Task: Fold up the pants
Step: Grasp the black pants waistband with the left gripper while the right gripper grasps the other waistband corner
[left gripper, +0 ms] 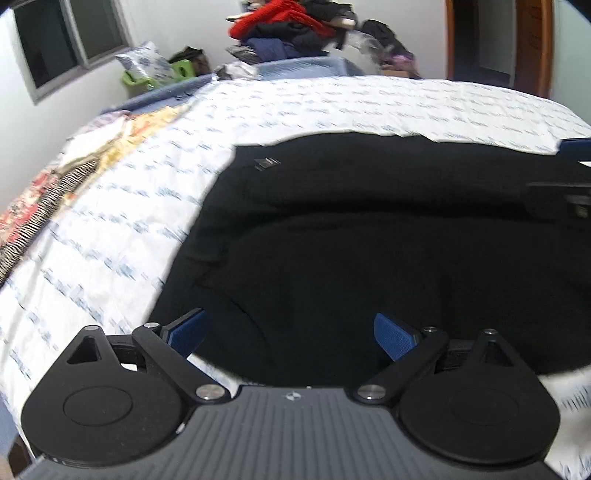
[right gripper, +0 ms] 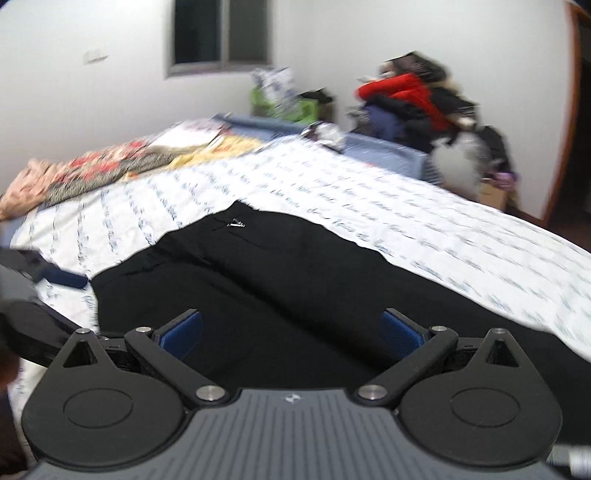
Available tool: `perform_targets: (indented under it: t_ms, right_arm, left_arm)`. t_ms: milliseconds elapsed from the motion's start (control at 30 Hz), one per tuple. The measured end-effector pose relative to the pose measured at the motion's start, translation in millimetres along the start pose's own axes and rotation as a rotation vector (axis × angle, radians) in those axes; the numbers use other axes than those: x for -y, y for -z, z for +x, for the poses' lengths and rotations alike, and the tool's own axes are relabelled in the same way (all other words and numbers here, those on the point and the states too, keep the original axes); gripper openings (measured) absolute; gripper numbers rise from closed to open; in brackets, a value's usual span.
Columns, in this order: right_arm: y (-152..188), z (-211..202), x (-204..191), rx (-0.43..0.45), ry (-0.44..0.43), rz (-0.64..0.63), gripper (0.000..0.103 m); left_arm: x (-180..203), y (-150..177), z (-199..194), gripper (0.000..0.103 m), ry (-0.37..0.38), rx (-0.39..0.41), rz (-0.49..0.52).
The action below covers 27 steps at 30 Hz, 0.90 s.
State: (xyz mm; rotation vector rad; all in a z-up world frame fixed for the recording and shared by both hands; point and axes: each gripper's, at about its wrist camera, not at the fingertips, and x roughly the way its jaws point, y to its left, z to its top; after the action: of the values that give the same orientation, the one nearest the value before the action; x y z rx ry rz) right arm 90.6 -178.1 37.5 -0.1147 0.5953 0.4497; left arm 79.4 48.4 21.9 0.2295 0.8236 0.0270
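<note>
Black pants (left gripper: 369, 240) lie spread flat on a bed with a white printed sheet (left gripper: 129, 229). A small metal tag (left gripper: 266, 162) shows near their far left corner. My left gripper (left gripper: 291, 334) is open and empty, just above the near edge of the pants. The pants also show in the right wrist view (right gripper: 295, 280), with the tag (right gripper: 236, 223) at the far end. My right gripper (right gripper: 291, 332) is open and empty over the pants. The other gripper shows at the right edge of the left wrist view (left gripper: 569, 192) and at the left edge of the right wrist view (right gripper: 33, 284).
A patterned blanket (left gripper: 55, 188) lies along the bed's left side. A pile of clothes with a red jacket (left gripper: 280, 18) stands behind the bed by the wall. A green bin (left gripper: 147, 75) sits under the window (left gripper: 70, 40). A doorway (left gripper: 495, 40) is at the far right.
</note>
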Motion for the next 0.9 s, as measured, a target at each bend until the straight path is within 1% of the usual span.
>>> perform_targets:
  t_ms: [100, 200, 333, 367, 433, 467, 567, 600, 633, 667, 700, 733, 767, 800, 833, 900]
  right_arm:
    - [-19.8, 53.0, 37.3, -0.051, -0.096, -0.001, 0.103]
    - [-43.0, 104.5, 69.1, -0.076, -0.135, -0.017, 0.103]
    - [-69.0, 170.8, 114.9, -0.103, -0.208, 0.048, 0.103]
    - [-73.2, 184.0, 122.2, -0.111, -0.220, 0.064, 0.103]
    - [-78.7, 217.4, 134.6, -0.159, -0.277, 0.099, 0.103]
    - [-79.1, 229.9, 139.5, -0.175, -0.291, 0.108, 0.101]
    - [-78.5, 261.7, 145.2, -0.243, -0.359, 0.150, 0.097]
    - [-77.4, 264.8, 144.2, -0.247, -0.376, 0.145, 0.096]
    - [-77.7, 263.5, 140.0, -0.240, -0.391, 0.119, 0.090]
    - [-78.0, 260.0, 134.7, -0.238, -0.412, 0.091, 0.070]
    - [-77.5, 255.5, 130.3, -0.236, -0.414, 0.067, 0.055]
    - [-78.4, 253.2, 125.8, -0.235, -0.388, 0.045, 0.031]
    - [-78.5, 249.1, 122.1, -0.222, -0.366, 0.024, 0.019]
    - [-78.3, 242.1, 117.1, -0.199, -0.348, -0.001, 0.014]
    - [-78.2, 234.2, 109.9, -0.172, -0.314, -0.035, 0.011]
    - [-77.3, 214.6, 89.2, -0.115, -0.246, -0.146, 0.009]
  left_arm:
    - [-11.0, -18.5, 10.6, 0.096, -0.017, 0.008, -0.011]
    - [-22.3, -38.9, 24.3, 0.096, -0.027, 0.010, -0.040]
    - [-32.7, -63.2, 43.2, 0.096, -0.049, 0.008, -0.053]
    - [-34.6, -68.6, 47.5, 0.096, -0.053, 0.006, -0.055]
    - [-38.1, -78.4, 56.8, 0.097, -0.062, 0.002, -0.053]
    - [-39.4, -83.0, 62.0, 0.097, -0.062, -0.006, -0.050]
    - [-44.7, -95.7, 81.0, 0.097, -0.065, -0.025, -0.054]
    - [-45.9, -100.3, 86.8, 0.097, -0.070, -0.023, -0.059]
    - [-47.0, -104.8, 92.2, 0.097, -0.068, -0.027, -0.066]
    - [-48.2, -109.5, 97.2, 0.097, -0.058, -0.034, -0.077]
    - [-48.9, -115.6, 103.9, 0.097, -0.039, -0.044, -0.092]
    - [-49.2, -120.7, 108.8, 0.097, -0.023, -0.052, -0.105]
    - [-49.8, -126.5, 114.4, 0.097, -0.003, -0.060, -0.122]
    - [-50.8, -133.3, 120.7, 0.097, 0.020, -0.071, -0.148]
    - [-53.8, -140.9, 125.9, 0.097, 0.050, -0.081, -0.189]
    - [-60.3, -152.3, 135.2, 0.097, 0.110, -0.087, -0.270]
